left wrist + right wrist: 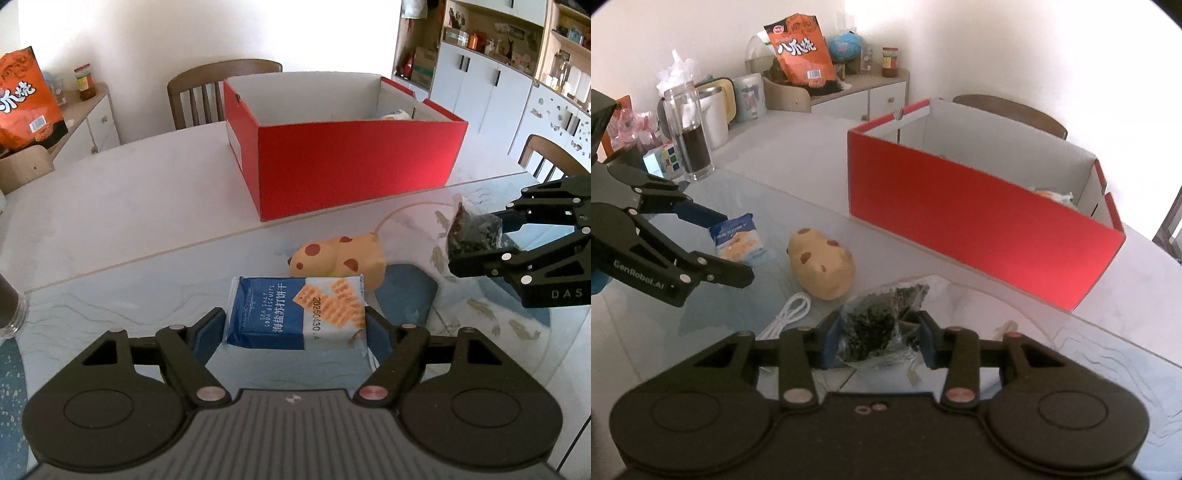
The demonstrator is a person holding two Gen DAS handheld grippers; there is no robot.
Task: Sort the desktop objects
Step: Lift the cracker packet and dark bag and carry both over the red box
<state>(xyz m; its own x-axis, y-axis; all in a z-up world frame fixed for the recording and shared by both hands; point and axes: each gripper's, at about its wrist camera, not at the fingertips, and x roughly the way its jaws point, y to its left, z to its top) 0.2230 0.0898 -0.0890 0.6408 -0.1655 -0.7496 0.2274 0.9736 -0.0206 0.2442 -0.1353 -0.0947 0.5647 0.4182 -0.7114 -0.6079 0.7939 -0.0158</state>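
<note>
Biscuit packet [295, 314] clamped between left hand-held gripper [295, 334] pads.

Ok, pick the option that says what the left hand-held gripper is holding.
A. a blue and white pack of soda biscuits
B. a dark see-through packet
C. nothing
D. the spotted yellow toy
A: in the left wrist view the blue and white pack of soda biscuits sits clamped between the pads of the left hand-held gripper, while the spotted yellow toy lies apart on the table.

Red box [351, 162], blue biscuit packet [295, 314], yellow, seemingly brown-spotted toy [340, 258].
</note>
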